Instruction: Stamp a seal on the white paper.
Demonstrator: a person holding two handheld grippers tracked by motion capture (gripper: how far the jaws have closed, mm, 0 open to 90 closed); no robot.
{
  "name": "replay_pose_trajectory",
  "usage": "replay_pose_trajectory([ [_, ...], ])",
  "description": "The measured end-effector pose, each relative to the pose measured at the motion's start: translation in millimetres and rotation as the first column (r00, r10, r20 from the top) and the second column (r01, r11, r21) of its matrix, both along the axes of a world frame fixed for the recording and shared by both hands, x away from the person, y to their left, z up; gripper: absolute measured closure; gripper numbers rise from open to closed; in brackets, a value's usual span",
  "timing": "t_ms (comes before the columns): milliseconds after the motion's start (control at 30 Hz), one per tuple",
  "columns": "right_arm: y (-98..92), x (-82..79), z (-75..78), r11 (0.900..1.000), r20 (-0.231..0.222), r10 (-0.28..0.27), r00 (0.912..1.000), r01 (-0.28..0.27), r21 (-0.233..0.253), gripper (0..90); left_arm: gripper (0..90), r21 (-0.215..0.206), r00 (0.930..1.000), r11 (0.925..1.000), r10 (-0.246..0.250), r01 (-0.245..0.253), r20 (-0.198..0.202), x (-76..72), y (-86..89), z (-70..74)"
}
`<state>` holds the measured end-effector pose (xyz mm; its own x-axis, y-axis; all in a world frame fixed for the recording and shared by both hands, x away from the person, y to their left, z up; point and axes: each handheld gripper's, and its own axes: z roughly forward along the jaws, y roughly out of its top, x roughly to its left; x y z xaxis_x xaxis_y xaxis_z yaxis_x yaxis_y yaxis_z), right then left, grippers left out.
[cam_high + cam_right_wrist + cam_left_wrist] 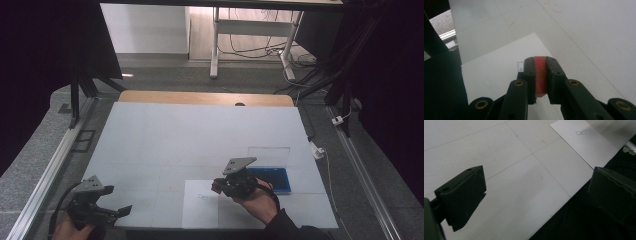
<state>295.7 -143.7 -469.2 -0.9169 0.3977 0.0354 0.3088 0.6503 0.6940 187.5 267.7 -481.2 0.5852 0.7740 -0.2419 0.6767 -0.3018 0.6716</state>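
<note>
Red stamp clamped in the right tool, poised over the printed sheet

The right tool (540, 75) has its jaws closed tight on a small red block (540, 75), likely a stamp, held just above the white sheet (202, 207) that lies at 6 o'clock on the worktop (200, 135). A small printed box (520, 66) sits just beside the jaws at 9 o'clock, so a slightly off descent could put the mark outside it. The sheet is loose; a slanted press may skid it or smear the mark. The blue ink pad (272, 179), lid up, is close at 3 o'clock of the hand and could be knocked. The left tool (100, 207) rests at 8 o'clock, jaws wide apart and empty, too far off to steady the paper.
</note>
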Motion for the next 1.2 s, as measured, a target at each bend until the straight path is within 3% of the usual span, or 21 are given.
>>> replay_pose_trajectory([
  [700, -38.2, 5.0, 10.6, 0.996, 0.022, -0.094, 0.9953, 0.094, 0.005, 79.5, 1.6, -0.003, 1.0000, 1.0000, 0.002, -0.002, -0.002, 0.0, 0.0, 0.0],
  [1200, -76.1, 5.0, 19.4, 0.980, 0.033, -0.196, 0.9800, 0.195, 0.041, 79.4, 1.6, 0.001, 1.0000, 1.0000, 0.000, 0.000, 0.001, -0.2, -0.5, 0.4],
])
